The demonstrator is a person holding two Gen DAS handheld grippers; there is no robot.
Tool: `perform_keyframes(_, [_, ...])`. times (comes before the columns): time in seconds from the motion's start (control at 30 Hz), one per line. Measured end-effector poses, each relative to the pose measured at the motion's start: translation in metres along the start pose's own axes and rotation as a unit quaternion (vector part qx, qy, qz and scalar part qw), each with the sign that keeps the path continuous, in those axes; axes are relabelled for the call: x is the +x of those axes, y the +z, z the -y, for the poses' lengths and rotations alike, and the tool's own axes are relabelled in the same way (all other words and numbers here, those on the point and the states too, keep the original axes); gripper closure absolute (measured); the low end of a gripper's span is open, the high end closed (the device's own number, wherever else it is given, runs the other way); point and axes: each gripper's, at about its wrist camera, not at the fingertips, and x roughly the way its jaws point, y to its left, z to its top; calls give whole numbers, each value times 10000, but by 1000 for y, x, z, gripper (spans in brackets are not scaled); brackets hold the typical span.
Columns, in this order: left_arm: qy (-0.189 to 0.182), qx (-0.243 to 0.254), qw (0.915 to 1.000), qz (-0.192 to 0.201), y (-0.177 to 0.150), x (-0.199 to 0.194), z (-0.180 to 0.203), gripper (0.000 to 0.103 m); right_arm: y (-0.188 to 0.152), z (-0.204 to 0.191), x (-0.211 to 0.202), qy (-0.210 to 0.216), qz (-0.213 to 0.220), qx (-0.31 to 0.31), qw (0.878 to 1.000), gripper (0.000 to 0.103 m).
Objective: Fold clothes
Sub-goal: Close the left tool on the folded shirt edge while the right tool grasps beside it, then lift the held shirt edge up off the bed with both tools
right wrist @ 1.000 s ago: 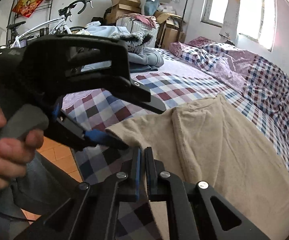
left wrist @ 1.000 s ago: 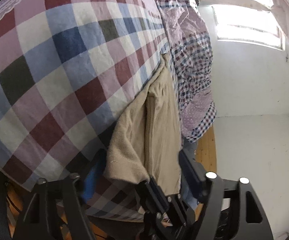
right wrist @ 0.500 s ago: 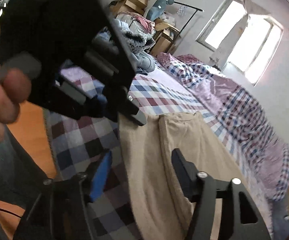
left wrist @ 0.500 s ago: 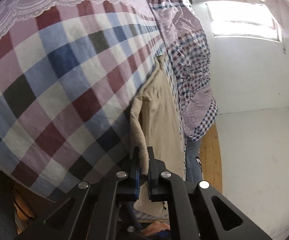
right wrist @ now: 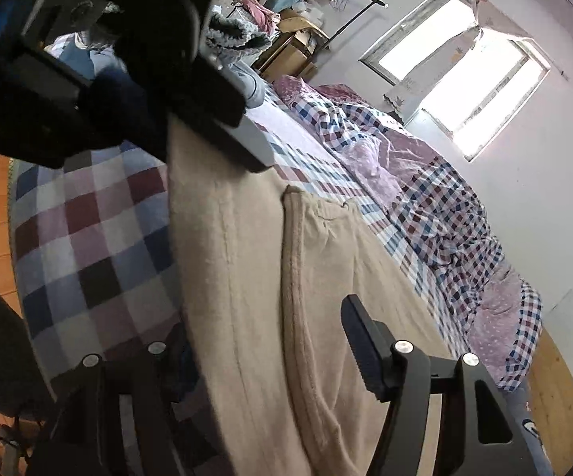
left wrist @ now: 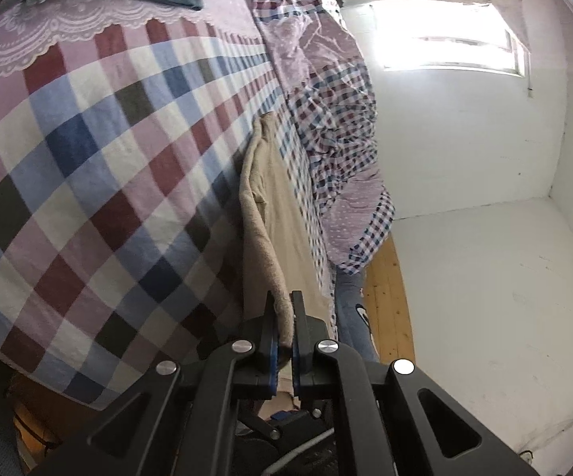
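Left wrist view is showing the left gripper pinching the near edge of a beige, fuzzy fleece garment, its two black fingers pressing together on the cloth. The garment is stretching lengthwise straight away from the gripper, lying on a red, blue and white checked bedsheet beside a rumpled purple plaid quilt. A second ago this gripper was gaping around the edge; it is now clamping it. In the right wrist view, the right gripper is standing wide apart with the garment's folded ridge running between its fingers, having been closed a second ago, while the left gripper's black body is looming at upper left.
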Motion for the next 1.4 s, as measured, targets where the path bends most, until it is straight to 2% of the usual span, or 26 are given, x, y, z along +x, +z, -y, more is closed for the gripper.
perform_keyframes(0.07, [-17,18,10000,6,0,0,1,100,3,3,3,11,-37,65,10000,58])
perform_keyframes(0.13, [-21,21,10000,-11,1,-1,1,100,5,8,9,17,-119,139,9998,69])
perform_keyframes(0.23, [-25,113,9999,-84,0,0,3,100,6,17,19,78,-234,271,9993,95])
perform_keyframes(0.37, [156,246,9995,-109,3,4,7,99,5,30,25,207,-266,470,9983,99])
perform_keyframes(0.43, [283,206,9993,-129,7,7,6,92,5,35,25,238,-241,537,9980,100])
perform_keyframes(0.5, [421,116,9989,-145,13,11,2,79,6,39,23,253,-190,584,9978,100])
perform_keyframes(0.57, [493,89,9986,-184,22,16,2,51,6,43,20,271,-151,652,9974,100])
perform_keyframes(0.67, [619,293,9974,-217,40,25,9,36,6,48,14,294,-95,762,9966,100])
perform_keyframes(0.7, [684,383,9965,-275,46,30,11,33,6,50,13,302,-82,804,9963,100])
perform_keyframes(0.87, [1017,722,9895,-725,72,63,17,30,6,56,12,320,-44,896,9955,100])
perform_keyframes(1.07, [1043,954,9828,-1187,102,111,26,30,9,57,9,366,-12,898,9953,100])
perform_keyframes(1.2, [1161,1127,9750,-1520,123,142,33,30,11,63,3,379,33,968,9946,100])
perform_keyframes(1.4, [1192,1346,9682,-1738,143,175,46,30,12,74,-3,401,13,1075,9934,99])
